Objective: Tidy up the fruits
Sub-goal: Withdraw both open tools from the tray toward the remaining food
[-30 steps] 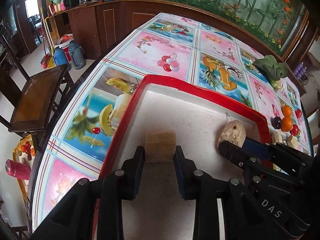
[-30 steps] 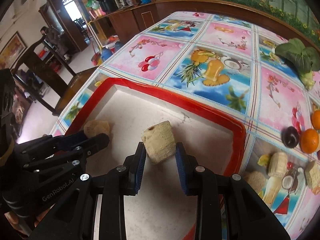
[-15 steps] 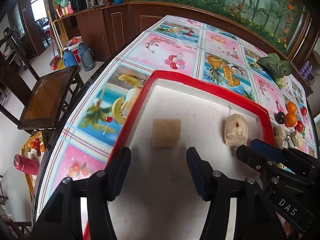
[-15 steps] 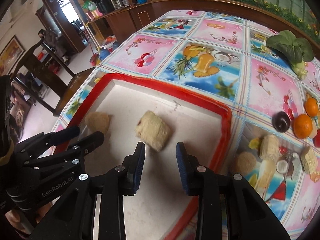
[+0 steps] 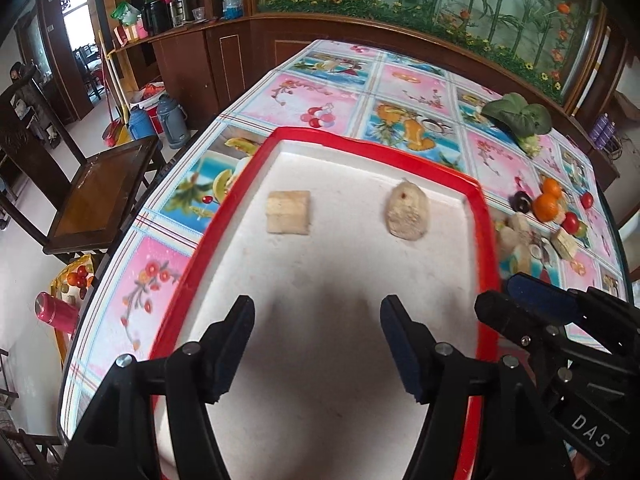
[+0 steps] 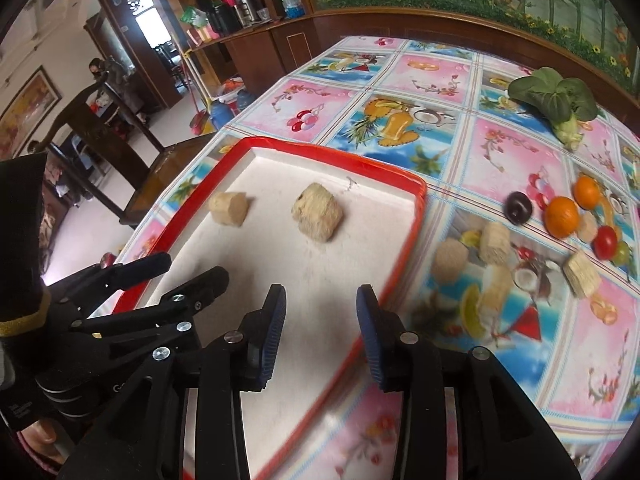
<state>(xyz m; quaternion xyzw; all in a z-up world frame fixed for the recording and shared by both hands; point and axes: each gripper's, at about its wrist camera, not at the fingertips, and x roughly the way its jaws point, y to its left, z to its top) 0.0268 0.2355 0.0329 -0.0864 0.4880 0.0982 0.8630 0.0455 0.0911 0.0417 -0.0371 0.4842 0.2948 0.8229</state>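
Observation:
A red-rimmed white tray (image 5: 486,240) (image 6: 404,256) lies on the patterned table. Two beige corn pieces lie in it: a left one (image 5: 289,212) (image 6: 229,208) and a right one (image 5: 407,211) (image 6: 318,217). My left gripper (image 5: 316,340) is open and empty above the tray's near part. My right gripper (image 6: 320,320) is open and empty over the tray's right rim. Each gripper shows in the other's view. Several more corn pieces (image 6: 494,244), oranges (image 6: 562,216), a dark plum (image 6: 518,208) and a tomato (image 6: 605,242) lie right of the tray.
A leafy green vegetable (image 6: 554,98) lies at the table's far right. A dark wooden chair (image 5: 104,188) stands left of the table, with flasks (image 5: 172,118) on the floor. A wooden cabinet runs behind the table.
Both grippers have opened, let go of their corn pieces in the tray, and pulled back and up. The right gripper has also shifted right.

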